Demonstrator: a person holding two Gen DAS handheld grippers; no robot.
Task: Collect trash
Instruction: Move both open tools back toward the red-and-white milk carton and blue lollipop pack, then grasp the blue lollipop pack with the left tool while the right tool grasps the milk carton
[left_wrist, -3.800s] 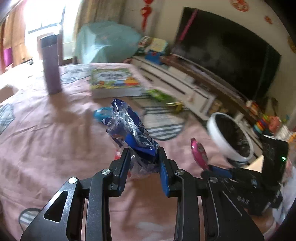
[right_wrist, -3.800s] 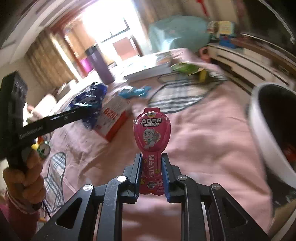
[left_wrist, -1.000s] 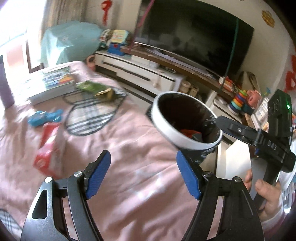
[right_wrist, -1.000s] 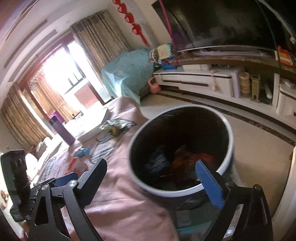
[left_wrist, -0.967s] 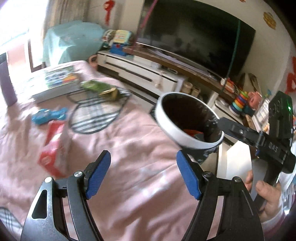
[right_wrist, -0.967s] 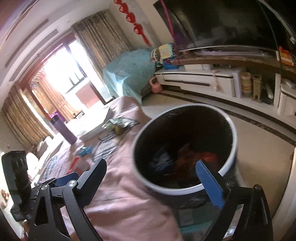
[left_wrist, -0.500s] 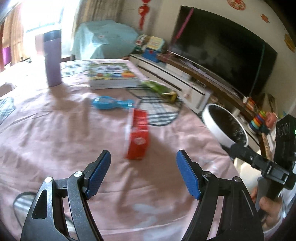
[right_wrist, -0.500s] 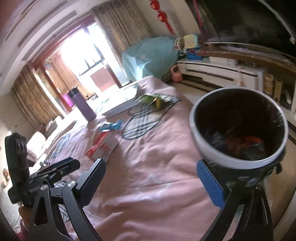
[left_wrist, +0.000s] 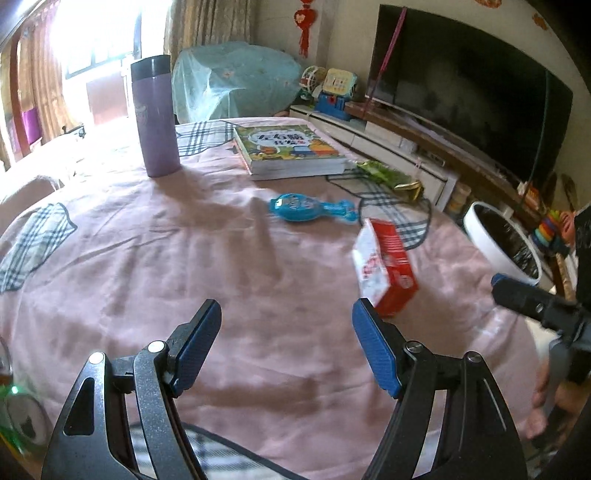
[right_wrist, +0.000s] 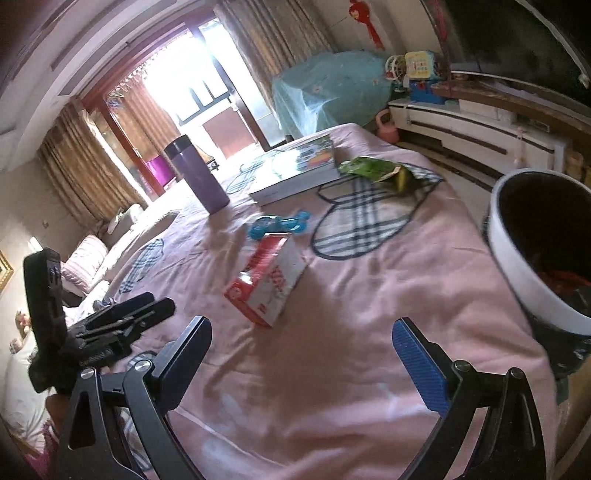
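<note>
I have both tools over the pink cloth (left_wrist: 147, 258) of the table, and both sets of fingers stand wide apart with nothing between them. The left gripper (left_wrist: 286, 347) fills the bottom of its frame, and the red and white carton (left_wrist: 384, 266) lies on its side just beyond its right fingertip, right of centre. Further up, near the middle of the frame, the blue plastic wrapper (left_wrist: 310, 208) lies flat, apart from the carton. The green snack bag (left_wrist: 388, 177) sits beside the picture book (left_wrist: 288, 151) in the upper middle, and the purple flask (left_wrist: 155, 116) stands upright at upper left. In the right wrist view, the right gripper (right_wrist: 301, 345) frames the cloth at the bottom, with the carton (right_wrist: 267, 280) just above and left of centre. The white-rimmed trash bin (right_wrist: 524, 266) stands at the right edge, off the table's side, with reddish trash showing inside.
</note>
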